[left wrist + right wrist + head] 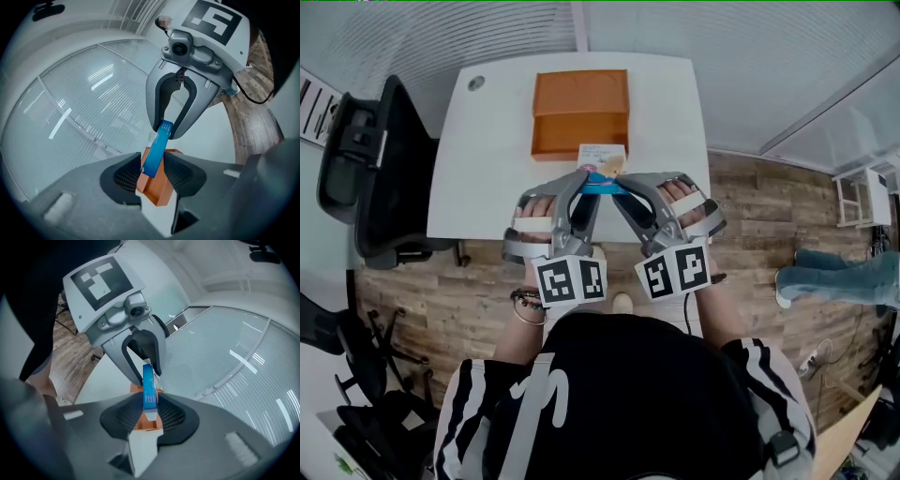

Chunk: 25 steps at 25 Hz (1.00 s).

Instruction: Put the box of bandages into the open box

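The box of bandages (602,157), white with a blue side, hangs in the air just in front of the open orange box (579,108) on the white table (487,169). My right gripper (626,184) is shut on its right end; in the right gripper view the blue side (148,390) sits snug between the pads. My left gripper (584,180) stands open around the other end: in the left gripper view the blue strip (157,150) leans on one pad with a gap at the other. The orange box (157,190) shows below the jaws.
A black office chair (375,169) stands left of the table. Wooden floor runs under the table's near edge. A person's legs in jeans (844,277) and a white stand (862,192) are at the right. Glass walls lie beyond the table.
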Each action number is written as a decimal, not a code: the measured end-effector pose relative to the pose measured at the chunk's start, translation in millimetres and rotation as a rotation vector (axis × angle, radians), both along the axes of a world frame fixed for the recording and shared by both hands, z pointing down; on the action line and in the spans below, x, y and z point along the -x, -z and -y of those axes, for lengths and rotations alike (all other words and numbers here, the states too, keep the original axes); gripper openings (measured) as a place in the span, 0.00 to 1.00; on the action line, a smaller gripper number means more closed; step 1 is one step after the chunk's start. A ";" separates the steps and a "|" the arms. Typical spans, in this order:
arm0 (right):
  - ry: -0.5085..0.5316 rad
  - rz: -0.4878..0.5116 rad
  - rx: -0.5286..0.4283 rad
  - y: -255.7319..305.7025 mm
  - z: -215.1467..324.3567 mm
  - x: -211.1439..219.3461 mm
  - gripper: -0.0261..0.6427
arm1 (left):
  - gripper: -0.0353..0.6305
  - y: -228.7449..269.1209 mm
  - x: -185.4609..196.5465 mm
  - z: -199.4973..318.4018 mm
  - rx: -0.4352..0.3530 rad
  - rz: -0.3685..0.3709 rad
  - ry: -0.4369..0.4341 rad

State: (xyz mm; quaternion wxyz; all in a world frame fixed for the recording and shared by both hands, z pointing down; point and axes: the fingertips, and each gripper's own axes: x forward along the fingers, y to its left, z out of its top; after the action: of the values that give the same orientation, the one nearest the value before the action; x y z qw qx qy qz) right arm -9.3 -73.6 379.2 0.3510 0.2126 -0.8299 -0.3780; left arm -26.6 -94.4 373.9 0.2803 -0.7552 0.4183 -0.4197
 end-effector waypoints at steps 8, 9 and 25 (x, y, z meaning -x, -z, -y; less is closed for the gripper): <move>-0.004 -0.006 0.028 -14.4 29.3 9.5 0.19 | 0.29 -15.3 9.3 29.8 0.030 -0.011 -0.008; -0.005 -0.005 0.033 -16.7 33.3 10.9 0.19 | 0.29 -17.6 10.7 33.9 0.034 -0.011 -0.010; -0.039 -0.030 0.106 -46.9 85.9 24.7 0.19 | 0.29 -49.4 23.5 86.6 0.106 -0.027 -0.048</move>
State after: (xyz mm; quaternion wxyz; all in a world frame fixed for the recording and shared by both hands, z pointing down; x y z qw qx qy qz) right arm -34.1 -159.6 426.2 0.3815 0.2041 -0.8391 -0.3298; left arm -50.1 -181.0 423.3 0.2443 -0.7843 0.3808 -0.4243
